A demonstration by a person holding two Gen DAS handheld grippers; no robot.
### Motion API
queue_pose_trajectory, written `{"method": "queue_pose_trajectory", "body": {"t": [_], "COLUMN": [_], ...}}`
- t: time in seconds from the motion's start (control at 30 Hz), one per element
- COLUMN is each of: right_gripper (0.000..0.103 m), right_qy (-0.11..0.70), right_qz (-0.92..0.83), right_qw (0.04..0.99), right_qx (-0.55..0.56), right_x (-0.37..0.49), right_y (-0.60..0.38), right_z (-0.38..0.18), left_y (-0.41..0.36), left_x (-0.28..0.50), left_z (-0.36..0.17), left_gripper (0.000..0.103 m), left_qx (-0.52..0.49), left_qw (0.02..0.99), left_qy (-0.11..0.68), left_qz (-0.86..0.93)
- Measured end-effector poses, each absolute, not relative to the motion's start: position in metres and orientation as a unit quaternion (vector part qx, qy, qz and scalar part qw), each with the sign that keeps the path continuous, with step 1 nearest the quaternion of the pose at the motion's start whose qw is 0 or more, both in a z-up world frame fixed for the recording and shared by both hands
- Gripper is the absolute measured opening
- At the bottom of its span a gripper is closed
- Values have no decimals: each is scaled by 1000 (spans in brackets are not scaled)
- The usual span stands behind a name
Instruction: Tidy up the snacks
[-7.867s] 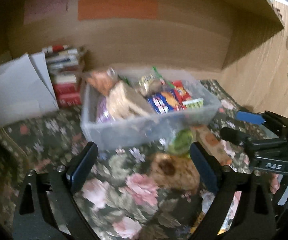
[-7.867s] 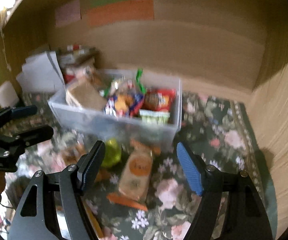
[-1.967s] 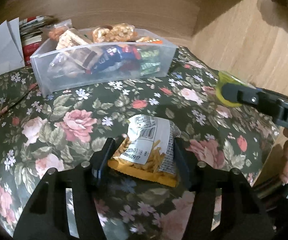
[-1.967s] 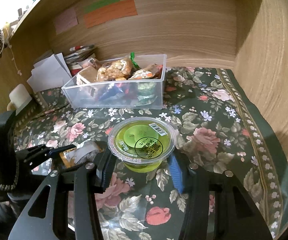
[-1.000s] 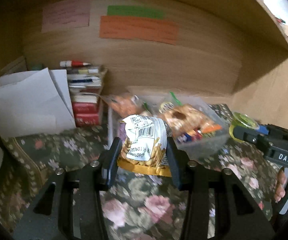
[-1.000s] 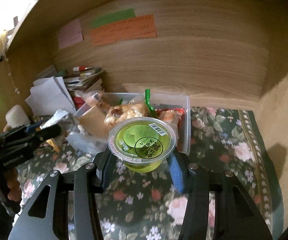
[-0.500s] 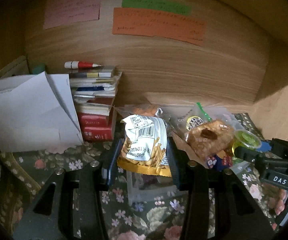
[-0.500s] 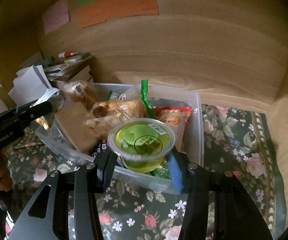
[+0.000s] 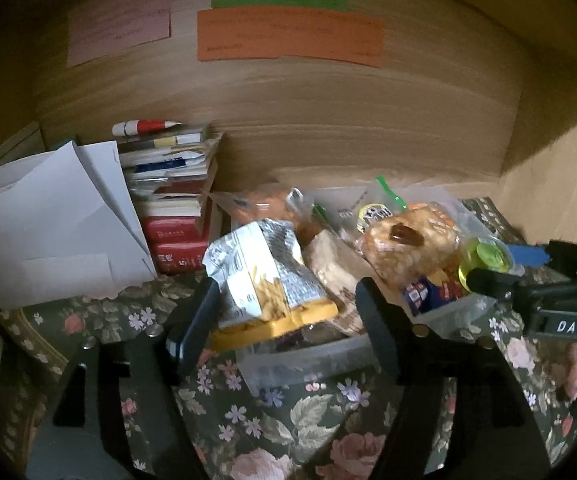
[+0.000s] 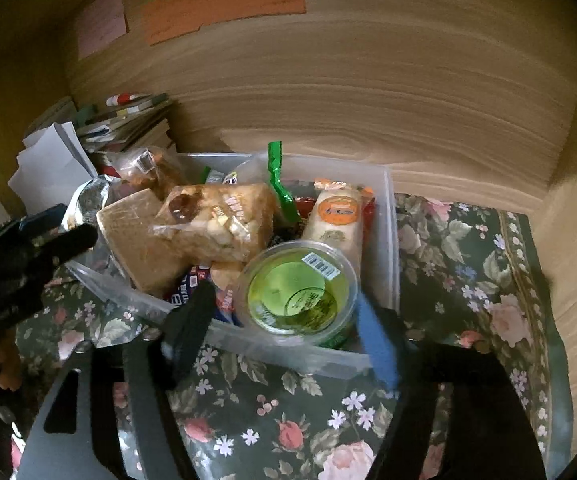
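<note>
At the far left, loose white paper sheets [image 9: 54,216] lean against the wooden back wall [image 9: 328,120]. Just right of them is a stack of books [image 9: 172,200] with a red-and-white marker [image 9: 144,127] on top; pink, green and orange paper notes [image 9: 288,34] are stuck to the wall above.

The left gripper [image 9: 284,312] has its jaws spread wide, no longer clamping the silver-and-yellow bag of stick snacks [image 9: 264,276], which lies tilted over the left corner of the clear plastic bin [image 9: 300,360], its yellow edge hanging past the rim and close to the left finger. The bin sits on a dark floral tablecloth [image 9: 272,420] and is piled high: a tan wafer pack [image 10: 136,240], a clear bag of rice crackers [image 10: 216,216] and a green-tied bag [image 10: 276,176] crowd the middle. A cracker pack with an orange round label [image 10: 336,216] lies along the right side.

The right gripper [image 10: 284,320] is also released, fingers apart on either side of the green jelly cup [image 10: 296,292]. The cup rests tilted in the bin's near right corner, against the front wall, touching the orange-label pack behind it. Whether the blue-padded finger touches the cup cannot be told through the blur.
</note>
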State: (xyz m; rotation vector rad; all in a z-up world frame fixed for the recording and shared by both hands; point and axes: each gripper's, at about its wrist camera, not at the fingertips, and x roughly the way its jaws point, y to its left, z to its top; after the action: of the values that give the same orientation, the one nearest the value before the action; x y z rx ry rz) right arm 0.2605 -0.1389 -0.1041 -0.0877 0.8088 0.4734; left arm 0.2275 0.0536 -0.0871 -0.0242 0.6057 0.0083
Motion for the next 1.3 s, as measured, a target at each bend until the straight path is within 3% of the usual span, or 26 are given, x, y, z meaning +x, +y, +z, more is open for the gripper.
{"method": "queue_pose_trajectory", "body": {"t": [0.23, 0.7, 1.0, 1.13, 1.3], "right_gripper": [76, 76, 76, 86, 102], "right_qy": [361, 208, 151, 144, 135], "right_qz": [221, 232, 242, 242, 233], "right_qw": [905, 950, 958, 960, 963], "right_qx": [-42, 0, 8, 15, 24], "right_x": [243, 157, 107, 96, 86], "right_y": [-152, -182, -186, -185, -189], "right_z": [-85, 13, 37, 38, 37], "left_y": [55, 36, 19, 11, 3], "left_x": [212, 112, 58, 39, 26], "left_z": [-75, 18, 47, 52, 54], "left_gripper": [77, 77, 82, 94, 99], "left_qx": [-23, -35, -26, -22, -15], "left_qw": [955, 987, 994, 996, 997], "left_qy": [295, 159, 106, 88, 77], "left_qz": [4, -9, -6, 3, 13]}}
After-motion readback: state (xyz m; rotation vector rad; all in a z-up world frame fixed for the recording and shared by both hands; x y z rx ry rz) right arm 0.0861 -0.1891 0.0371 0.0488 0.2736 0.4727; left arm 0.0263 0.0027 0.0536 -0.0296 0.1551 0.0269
